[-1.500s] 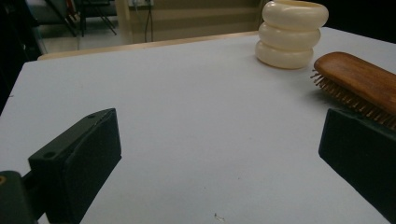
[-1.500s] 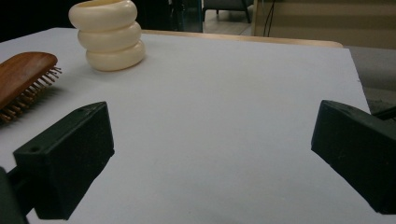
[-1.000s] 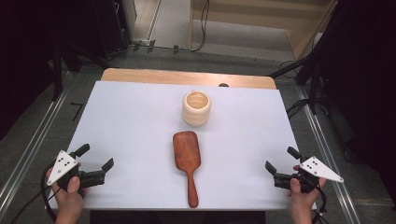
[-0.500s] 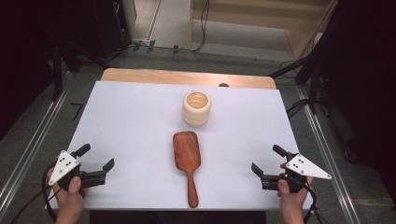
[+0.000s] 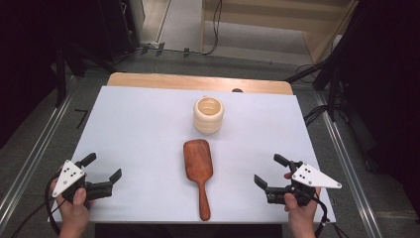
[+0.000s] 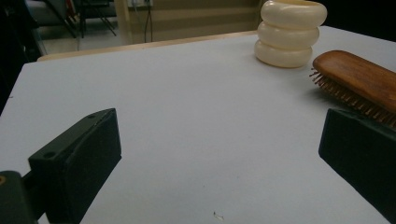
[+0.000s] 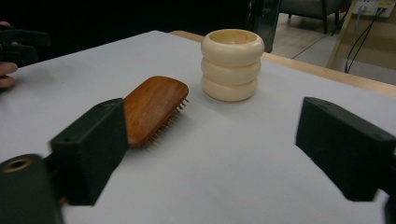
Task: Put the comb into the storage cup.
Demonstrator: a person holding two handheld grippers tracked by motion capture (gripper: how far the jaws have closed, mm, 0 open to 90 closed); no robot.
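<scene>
A brown wooden hairbrush [image 5: 199,166] lies bristles down in the middle of the white table [image 5: 138,129], handle toward the near edge. Just beyond it stands a cream ribbed cup [image 5: 208,115], upright. My left gripper [image 5: 104,165] is held low at the near left, open and empty, well left of the brush. My right gripper [image 5: 267,169] is open and empty at the near right, aimed at the brush. The left gripper view has the brush [image 6: 359,79] and cup [image 6: 290,35] at the right. In the right gripper view the brush [image 7: 152,105] sits behind the left jaw, beside the cup [image 7: 232,63].
A wooden strip [image 5: 198,82] borders the table's far edge. Metal rails [image 5: 29,163] run along both sides on the floor, with cables [image 5: 317,111] and dark stands beyond. Bare white surface lies between each gripper and the brush.
My right gripper has moved left from the table's right edge toward the brush. The left gripper, brush and cup have stayed put.
</scene>
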